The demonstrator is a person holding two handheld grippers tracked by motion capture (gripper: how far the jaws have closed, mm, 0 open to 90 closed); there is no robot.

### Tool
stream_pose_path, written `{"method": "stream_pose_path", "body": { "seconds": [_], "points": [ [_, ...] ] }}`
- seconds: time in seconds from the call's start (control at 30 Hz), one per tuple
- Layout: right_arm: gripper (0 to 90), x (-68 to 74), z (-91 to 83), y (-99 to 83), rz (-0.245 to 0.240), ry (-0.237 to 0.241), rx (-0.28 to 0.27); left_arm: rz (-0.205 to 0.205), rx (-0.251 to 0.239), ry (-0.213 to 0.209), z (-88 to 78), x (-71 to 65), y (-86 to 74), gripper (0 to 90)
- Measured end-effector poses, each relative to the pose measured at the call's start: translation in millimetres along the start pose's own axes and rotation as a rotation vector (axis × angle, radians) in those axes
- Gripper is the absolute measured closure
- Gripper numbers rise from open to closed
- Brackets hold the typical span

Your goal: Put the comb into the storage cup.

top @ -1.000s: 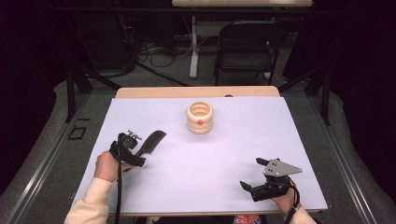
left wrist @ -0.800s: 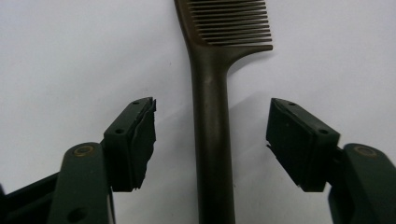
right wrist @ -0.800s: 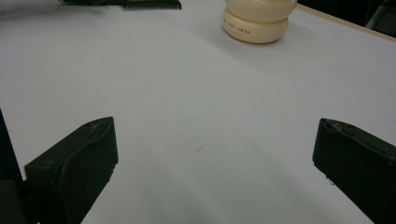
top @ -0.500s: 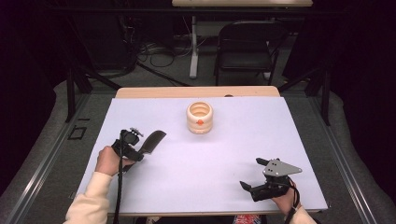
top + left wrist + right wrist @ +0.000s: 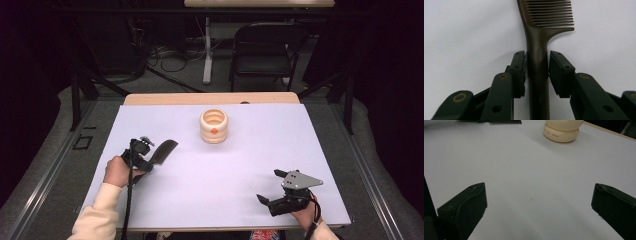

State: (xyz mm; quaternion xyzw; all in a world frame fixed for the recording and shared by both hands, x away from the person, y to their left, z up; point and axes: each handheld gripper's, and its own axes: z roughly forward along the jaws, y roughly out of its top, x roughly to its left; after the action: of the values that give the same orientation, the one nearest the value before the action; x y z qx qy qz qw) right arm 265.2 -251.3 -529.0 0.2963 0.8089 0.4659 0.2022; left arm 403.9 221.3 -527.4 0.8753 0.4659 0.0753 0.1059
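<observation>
- Closing my left gripper (image 5: 537, 67) on the comb (image 5: 537, 37), I see its jaws have just come in around the handle; the left pad touches it, the right pad seems to have a thin gap, so I judge the grip is not yet firm.
- The comb lies flat on the white table (image 5: 280, 150), at its left side, with the teeth pointing away from my left hand.
- My right gripper (image 5: 272, 200) rests near the right front edge, jaws wide apart and holding nothing.
- Farther away stands a cream ribbed jar (image 5: 213, 126), well apart from the comb; nothing blocks the way between them.
</observation>
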Motion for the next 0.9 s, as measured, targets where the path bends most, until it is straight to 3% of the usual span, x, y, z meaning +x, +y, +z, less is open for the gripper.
{"method": "stream_pose_path", "body": {
  "seconds": [0.17, 0.33, 0.53, 0.9],
  "points": [
    [0.0, -0.1, -0.1, -0.1, 0.0, 0.0, -0.001, -0.017, -0.003, -0.023, 0.3, 0.6, -0.7, 70.4],
    [0.0, 0.1, -0.2, 0.0, 0.0, -0.001, 0.001, -0.023, -0.004, -0.019, 0.4, -0.2, -0.8, 71.8],
    [0.0, 0.1, -0.3, 0.0, -0.001, -0.002, 0.002, -0.006, -0.009, -0.015, -0.3, -0.5, -1.3, 72.5],
    [0.0, -0.1, -0.7, 0.1, -0.002, -0.003, 0.0, 0.005, -0.081, -0.037, -5.6, -3.1, -5.5, 72.5]
  ]
}}
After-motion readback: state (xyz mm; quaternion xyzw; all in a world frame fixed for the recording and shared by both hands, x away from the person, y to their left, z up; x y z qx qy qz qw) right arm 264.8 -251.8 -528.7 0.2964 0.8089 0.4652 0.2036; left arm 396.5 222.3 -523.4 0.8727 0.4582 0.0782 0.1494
